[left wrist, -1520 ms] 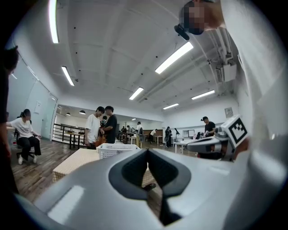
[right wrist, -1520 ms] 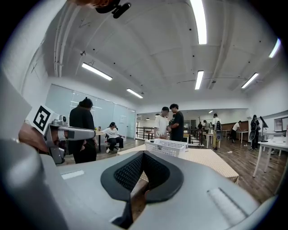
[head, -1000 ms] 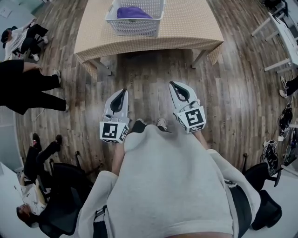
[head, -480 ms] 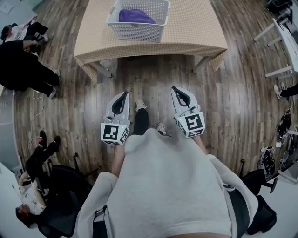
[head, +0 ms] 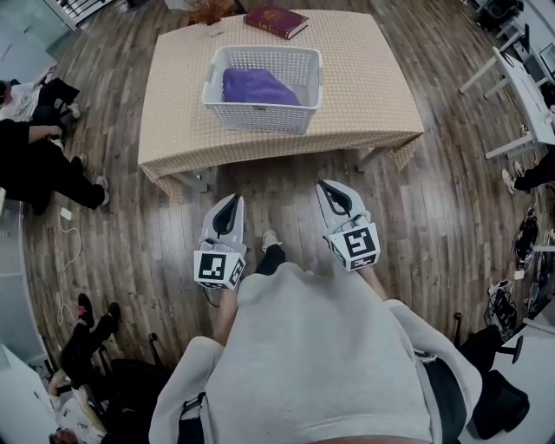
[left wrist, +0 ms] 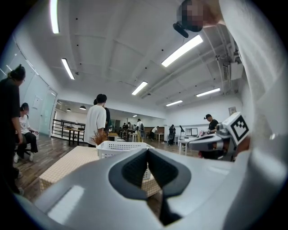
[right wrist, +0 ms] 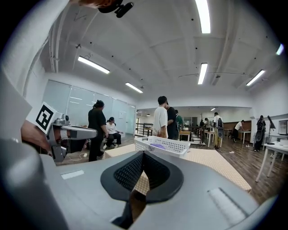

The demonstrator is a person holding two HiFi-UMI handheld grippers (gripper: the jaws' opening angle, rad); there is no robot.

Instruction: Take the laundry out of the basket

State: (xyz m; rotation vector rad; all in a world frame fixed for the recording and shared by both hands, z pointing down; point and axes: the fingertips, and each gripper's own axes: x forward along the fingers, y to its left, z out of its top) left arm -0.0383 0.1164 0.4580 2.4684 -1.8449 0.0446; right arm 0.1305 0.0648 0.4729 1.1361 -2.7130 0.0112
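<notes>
Head view: purple laundry (head: 254, 87) spotted in basket (head: 260, 120) on table (head: 373, 95), dead ahead and well apart from left tool (head: 232, 201) and right tool (head: 324, 186) (both pinched shut, holding nothing). Roughly midway between them, neither clearly nearer; basket's long side lying crosswise.

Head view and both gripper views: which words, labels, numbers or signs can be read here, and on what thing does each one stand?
No text can be read in any view.
Red book: any print on its cover is too small to read.
Left gripper and right gripper: their cubes bear black-and-white square markers, a pattern without letters or numbers.
White laundry basket: no label shows.
</notes>
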